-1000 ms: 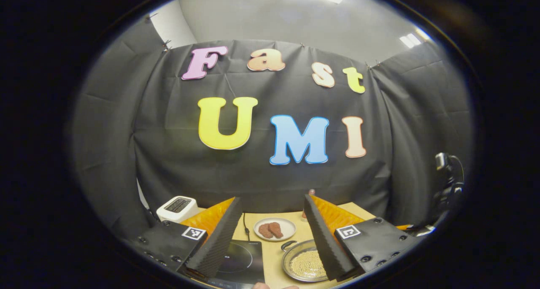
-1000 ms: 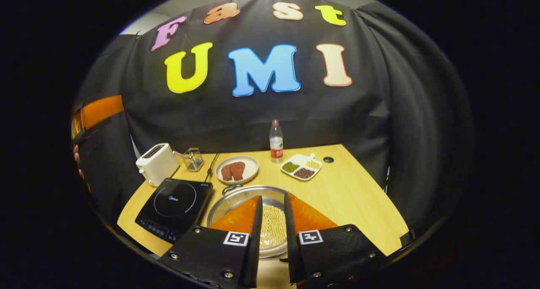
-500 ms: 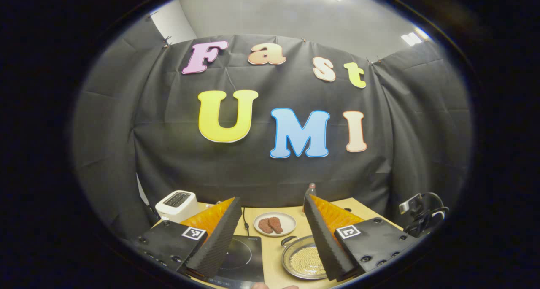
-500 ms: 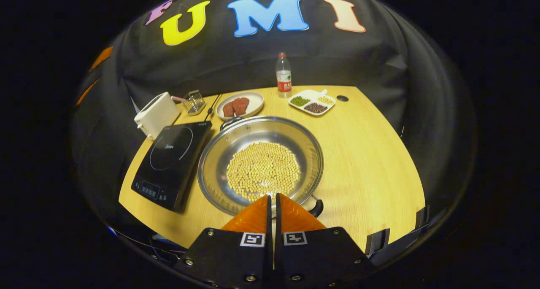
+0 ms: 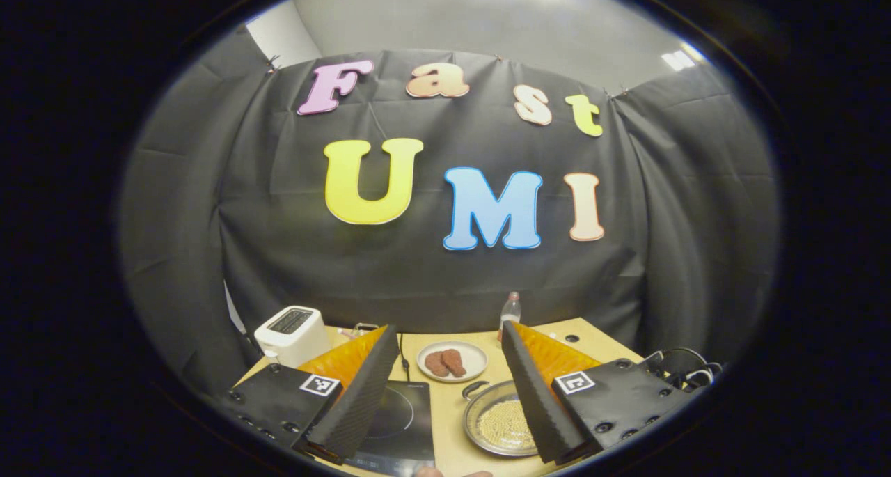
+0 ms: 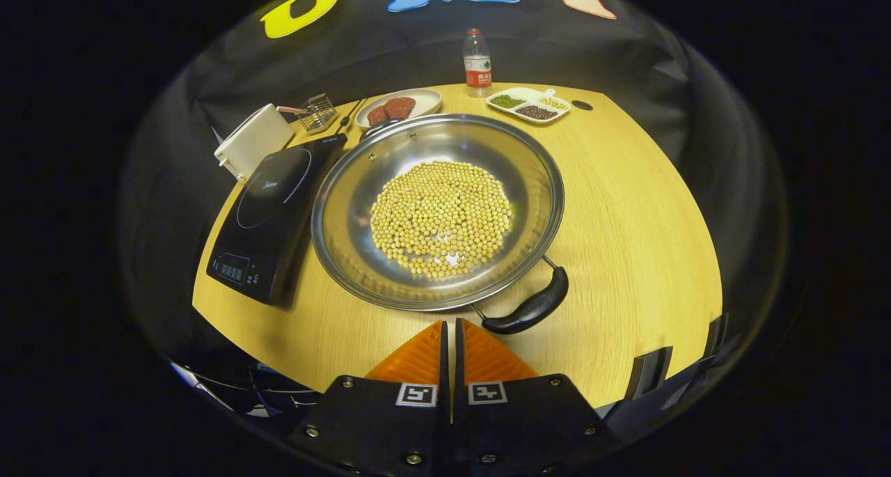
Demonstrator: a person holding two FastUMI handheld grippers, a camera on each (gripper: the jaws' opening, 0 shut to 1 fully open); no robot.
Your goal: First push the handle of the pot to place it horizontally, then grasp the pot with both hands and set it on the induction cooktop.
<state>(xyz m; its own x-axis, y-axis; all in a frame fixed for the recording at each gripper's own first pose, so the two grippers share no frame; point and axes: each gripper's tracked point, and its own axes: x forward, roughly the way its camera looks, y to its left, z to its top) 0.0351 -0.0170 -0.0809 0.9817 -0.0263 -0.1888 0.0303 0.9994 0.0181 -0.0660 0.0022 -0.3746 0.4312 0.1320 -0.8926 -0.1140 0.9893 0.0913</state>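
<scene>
A wide steel pot (image 6: 390,157) with soybeans sits mid-table on the wooden table (image 6: 626,205). One black handle (image 6: 530,310) points to the near right, the other (image 6: 379,125) to the far left. The black induction cooktop (image 6: 268,198) lies just left of the pot. My right gripper (image 6: 450,324) is shut on nothing, hovering near the front rim, just left of the near handle. High above the near edge, my left gripper (image 5: 449,338) stands open and holds nothing. Below it lie the pot (image 5: 473,411) and the cooktop (image 5: 404,421).
A white toaster (image 6: 250,141) and a small wire basket (image 6: 317,111) stand at the back left. Behind the pot are a plate of meat (image 6: 400,104), a water bottle (image 6: 477,59) and a divided dish of beans (image 6: 529,104). Bare wood lies right of the pot.
My right gripper closed its small gap and drew back toward the table's near edge, tilting down over the pot. The left gripper's view tipped slightly downward; its jaws stayed open.
</scene>
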